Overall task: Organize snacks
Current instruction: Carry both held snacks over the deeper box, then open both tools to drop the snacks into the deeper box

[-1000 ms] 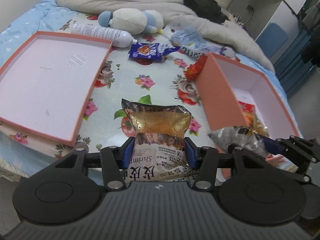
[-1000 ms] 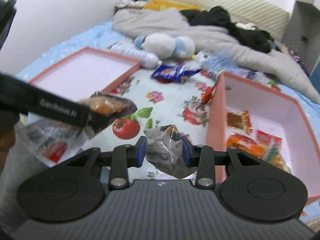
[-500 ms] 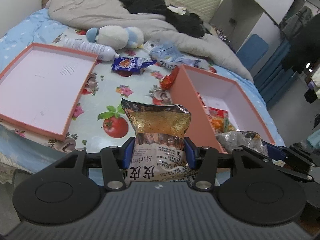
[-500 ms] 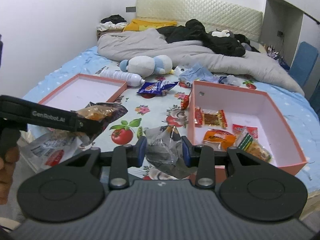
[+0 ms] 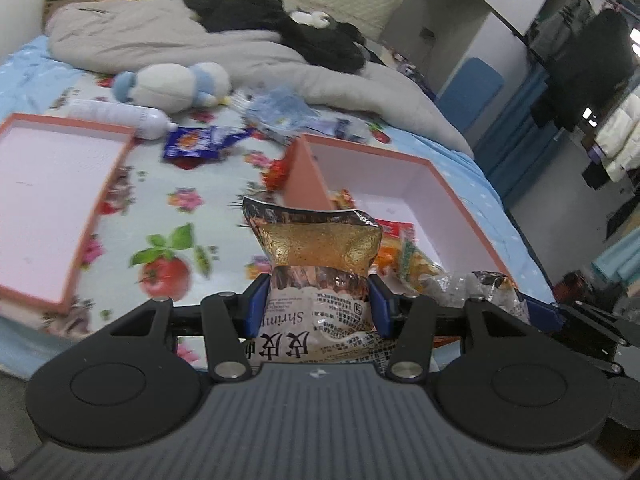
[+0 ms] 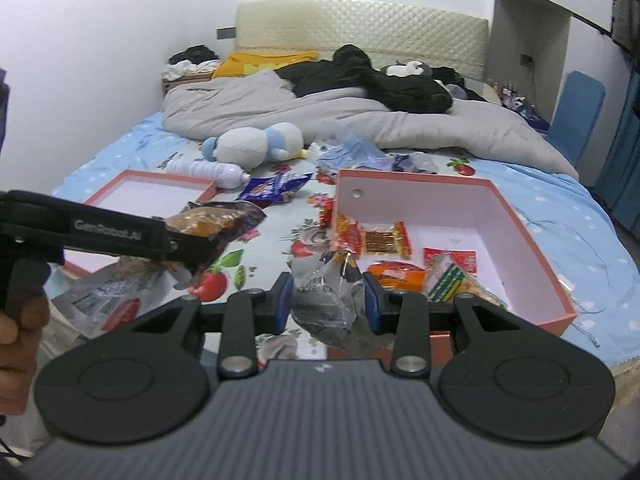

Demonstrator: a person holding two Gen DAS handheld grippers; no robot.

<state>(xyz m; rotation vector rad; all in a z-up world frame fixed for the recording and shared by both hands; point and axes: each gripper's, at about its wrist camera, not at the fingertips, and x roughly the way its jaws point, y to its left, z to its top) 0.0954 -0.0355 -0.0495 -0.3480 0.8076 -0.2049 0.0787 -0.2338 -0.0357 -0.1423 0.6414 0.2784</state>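
Observation:
My left gripper (image 5: 318, 306) is shut on a shrimp snack bag (image 5: 316, 252) with a gold top, held above the bed's front edge; it also shows at the left of the right wrist view (image 6: 216, 220). My right gripper (image 6: 329, 302) is shut on a crumpled silver snack bag (image 6: 332, 296), seen too at the right of the left wrist view (image 5: 476, 288). The open pink box (image 6: 516, 216) ahead holds several snack packets (image 6: 384, 240). A blue snack packet (image 6: 276, 188) lies on the bedspread between the boxes.
A shallow pink lid (image 5: 48, 184) lies at the left. A white bottle (image 6: 204, 170), a plush toy (image 6: 256, 144), a clear plastic wrapper (image 6: 348, 148) and a grey duvet (image 6: 360, 120) lie further back. A blue chair (image 6: 576, 108) stands at the right.
Both grippers have pulled back and risen with their bags, so more of the bed and room shows. The left gripper has swung right, toward the open box.

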